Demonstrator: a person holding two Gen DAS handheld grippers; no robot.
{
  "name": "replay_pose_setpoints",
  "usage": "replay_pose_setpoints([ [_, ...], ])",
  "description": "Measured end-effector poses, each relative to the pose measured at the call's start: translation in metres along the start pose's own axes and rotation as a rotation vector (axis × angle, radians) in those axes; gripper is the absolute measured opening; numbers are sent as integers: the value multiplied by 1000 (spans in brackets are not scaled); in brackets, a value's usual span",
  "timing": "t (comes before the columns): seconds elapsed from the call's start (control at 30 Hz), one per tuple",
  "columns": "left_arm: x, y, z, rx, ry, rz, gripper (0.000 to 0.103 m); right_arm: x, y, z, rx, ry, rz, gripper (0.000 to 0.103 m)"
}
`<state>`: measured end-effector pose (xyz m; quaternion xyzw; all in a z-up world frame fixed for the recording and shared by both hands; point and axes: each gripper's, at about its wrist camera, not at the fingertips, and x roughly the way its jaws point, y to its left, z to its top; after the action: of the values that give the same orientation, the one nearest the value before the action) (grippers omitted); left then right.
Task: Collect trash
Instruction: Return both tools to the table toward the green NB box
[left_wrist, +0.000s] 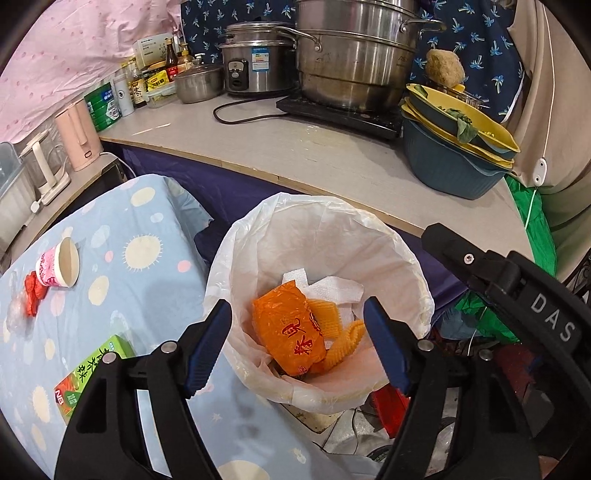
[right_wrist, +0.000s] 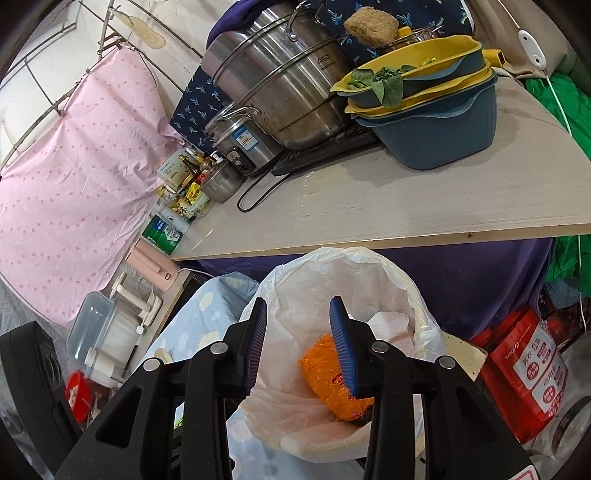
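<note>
A cramped kitchen corner: a pale wooden counter (left_wrist: 332, 155) crowded with steel pots, and below it a small table under a blue spotted cloth (left_wrist: 122, 258).

The bin (left_wrist: 406, 258), lined with a white plastic bag, stands on the floor just beside the table's edge and in front of the counter. Inside it lie an orange wrapper (left_wrist: 291, 325), some orange corrugated scraps and a white paper tissue. On the table, well away from the bin, a paper cup (left_wrist: 61, 267) lies on its side, touching a red crumpled wrapper (left_wrist: 33, 295); a green carton (left_wrist: 94, 369) sits nearer the bin, close to the left gripper's arm.

Judging from this, a drop into the bin looks just done, and trash remains on the table. The next move seems to call for swinging one gripper away from the bin toward the carton or the cup, coming down with fingers spread wide enough to straddle it. The tipped cup may roll or crush if pinched hard.

The left gripper (left_wrist: 297, 347) hangs over the bin's mouth with its blue pads wide apart, holding nothing and touching nothing. The right gripper (right_wrist: 301, 347) hangs over the same bin from the other side, its pads parted rather less, also empty; the orange wrapper shows beyond one pad, lying in the bin, not gripped.
</note>
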<state>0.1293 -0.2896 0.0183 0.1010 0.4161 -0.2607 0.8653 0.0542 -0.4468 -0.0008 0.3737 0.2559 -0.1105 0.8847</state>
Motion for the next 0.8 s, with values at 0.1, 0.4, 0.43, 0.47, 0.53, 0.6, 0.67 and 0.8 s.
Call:
replay_pose_setpoints([
  [0.1, -4, 4, -1, -8, -6, 3, 70, -1, 5, -3, -6, 2, 5, 36],
  [0.4, -21, 36, -13, -68, -20, 25, 78, -1, 24, -18, -34, 21, 18, 41],
  [0.43, -22, 40, -15, -77, -19, 27, 78, 0, 26, -20, -37, 25, 20, 41],
  [0.47, -23, 46, -17, -90, -16, 32, 78, 1, 30, -22, -43, 31, 22, 41],
  [0.53, -26, 57, -21, -112, -13, 38, 78, 3, 36, -28, -51, 41, 27, 42],
  [0.6, -29, 69, -26, -128, -10, 50, 78, 5, 44, -35, -61, 52, 33, 44],
  [0.67, -33, 79, -31, -138, -11, 63, 79, 8, 51, -42, -75, 63, 38, 46],
  [0.8, -40, 105, -42, -182, -9, 85, 79, 15, 65, -57, -103, 93, 50, 46],
])
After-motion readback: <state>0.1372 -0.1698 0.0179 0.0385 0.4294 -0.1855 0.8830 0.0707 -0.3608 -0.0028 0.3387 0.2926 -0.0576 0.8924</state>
